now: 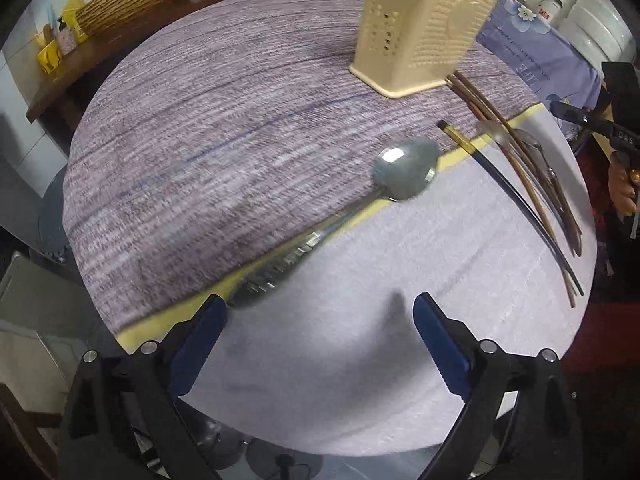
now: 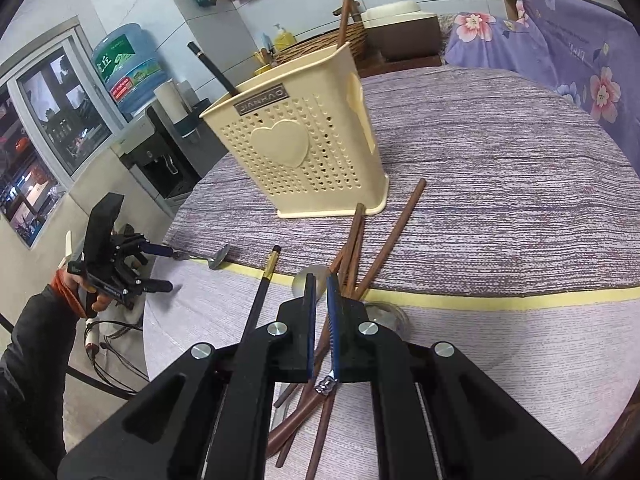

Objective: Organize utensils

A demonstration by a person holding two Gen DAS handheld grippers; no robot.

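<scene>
- Your left gripper [image 1: 320, 312] is spread wide with nothing between its blue ribbed pads; the steel spoon [image 1: 404, 174] lies just ahead of it, running from 7 o'clock up to 1 o'clock in the left wrist view, handle end almost at the left fingertip, polished bowl on the far end.
- That spoon straddles the yellow stripe [image 1: 456, 156] where the purple woven cloth [image 1: 224, 120] meets the paler smooth cloth [image 1: 400, 320].
- The cream utensil holder [image 1: 416, 28] stands upright at 12 to 1 o'clock from the left gripper, well apart: boxy plastic, perforated walls, a raised heart on its face.
- Your right gripper [image 2: 321, 286] is pinched nearly closed; a small crumpled silvery bit [image 2: 326, 385] shows at the pads' near end, and I can't tell what it belongs to.
- Under and ahead of the right gripper, a loose heap of brown wooden chopsticks [image 2: 394, 232] fans toward 1 o'clock, reaching close to the holder's base.
- A black chopstick with a gold band [image 2: 266, 280] lies at 11 o'clock of it.
- Standing in the holder: one black stick [image 2: 210, 66] and one brown one [image 2: 346, 4].
</scene>
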